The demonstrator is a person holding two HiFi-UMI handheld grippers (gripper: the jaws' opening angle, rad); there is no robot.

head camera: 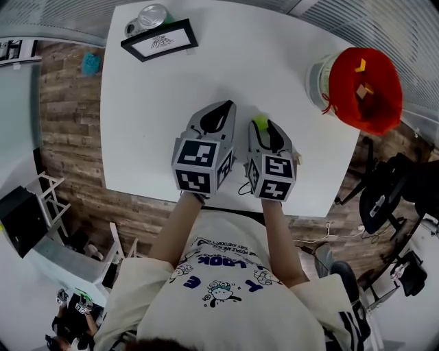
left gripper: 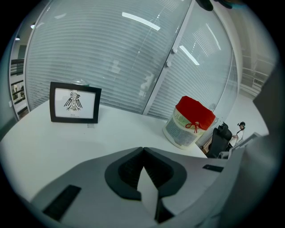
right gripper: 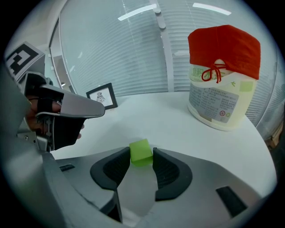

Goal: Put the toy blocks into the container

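A small green block [right gripper: 140, 154] sits on the white table [head camera: 147, 130] between the tips of my right gripper [right gripper: 141, 150], and both pads press its sides. In the head view the same green block [head camera: 260, 123] shows at the tip of the right gripper [head camera: 264, 126]. My left gripper [head camera: 221, 108] rests just to its left, jaws shut with nothing between them [left gripper: 143, 150]. The container [head camera: 357, 86], a white tub with a red cloth liner, stands at the table's right edge, with a yellow and a tan block inside. It stands ahead and to the right in both gripper views [right gripper: 222, 75] [left gripper: 190, 122].
A black picture frame [head camera: 159, 40] with a bird drawing stands at the table's far left, a metal can [head camera: 151, 16] behind it. The table's right edge runs just past the container. Glass walls with blinds [left gripper: 133, 53] close off the far side. An office chair [head camera: 384, 192] stands at the right.
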